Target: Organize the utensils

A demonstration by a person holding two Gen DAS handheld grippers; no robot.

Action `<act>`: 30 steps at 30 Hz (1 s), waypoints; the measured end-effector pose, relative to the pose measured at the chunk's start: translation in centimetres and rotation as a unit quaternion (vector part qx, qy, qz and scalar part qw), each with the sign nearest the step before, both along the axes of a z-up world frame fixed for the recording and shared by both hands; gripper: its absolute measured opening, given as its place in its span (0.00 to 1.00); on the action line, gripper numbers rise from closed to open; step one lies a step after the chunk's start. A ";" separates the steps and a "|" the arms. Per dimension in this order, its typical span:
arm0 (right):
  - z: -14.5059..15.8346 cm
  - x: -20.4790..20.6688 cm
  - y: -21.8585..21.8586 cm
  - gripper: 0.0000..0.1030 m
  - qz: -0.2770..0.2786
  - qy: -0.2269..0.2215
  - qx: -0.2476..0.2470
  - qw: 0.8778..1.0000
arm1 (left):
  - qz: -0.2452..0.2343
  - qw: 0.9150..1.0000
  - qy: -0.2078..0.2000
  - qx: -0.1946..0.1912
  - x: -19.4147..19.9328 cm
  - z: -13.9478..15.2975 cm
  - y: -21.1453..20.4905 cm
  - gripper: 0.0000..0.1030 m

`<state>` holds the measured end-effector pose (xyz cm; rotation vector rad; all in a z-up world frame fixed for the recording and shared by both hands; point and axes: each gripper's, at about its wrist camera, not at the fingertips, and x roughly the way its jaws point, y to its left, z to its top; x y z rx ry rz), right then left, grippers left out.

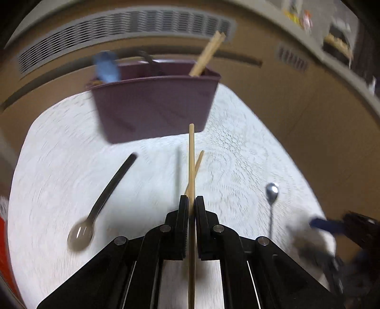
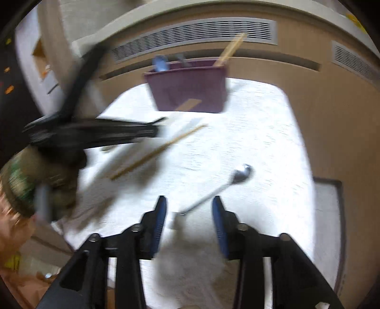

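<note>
Left hand-held gripper (image 1: 191, 202): I pinch one chopstick (image 1: 191, 154) mid-shaft; light, stiff, slippery.
Right hand-held gripper (image 2: 188, 204): spread, metal spoon (image 2: 239, 174) at 12 o'clock.

— What lies under everything?

— A white tablecloth (image 1: 237, 147) with a raised swirling pattern, blurred in places.

— And behind it?

— A tan wall panel (image 2: 308, 78) with a long grey slotted vent (image 1: 123, 28) across it, and a smaller vent (image 2: 353, 61) further right.

— Anything at the edges?

— A red patch (image 1: 3, 240) at the far left and some yellow and orange bits (image 1: 299, 16) on a ledge — too blurred to tell what.
</note>
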<state>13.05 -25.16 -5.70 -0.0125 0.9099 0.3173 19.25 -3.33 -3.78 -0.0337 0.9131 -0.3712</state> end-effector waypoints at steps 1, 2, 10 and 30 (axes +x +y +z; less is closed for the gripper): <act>-0.4 0.2 -0.5 0.48 -0.016 0.006 -0.003 1.000 | 0.010 1.000 -0.005 -0.008 -0.6 0.1 0.4 0.05; -0.8 0.7 -1.2 0.48 -0.030 0.014 -0.002 0.999 | 0.020 1.000 -0.008 -0.019 -1.6 0.3 1.3 0.05; -3.1 6.2 -1.6 0.48 -0.150 0.052 -0.003 0.987 | 0.072 0.995 -0.020 -0.071 -3.4 1.8 5.1 0.05; 1.7 6.3 6.6 0.04 0.037 -0.021 -0.025 0.999 | 0.093 0.990 -0.016 -0.107 -5.3 1.6 7.4 0.05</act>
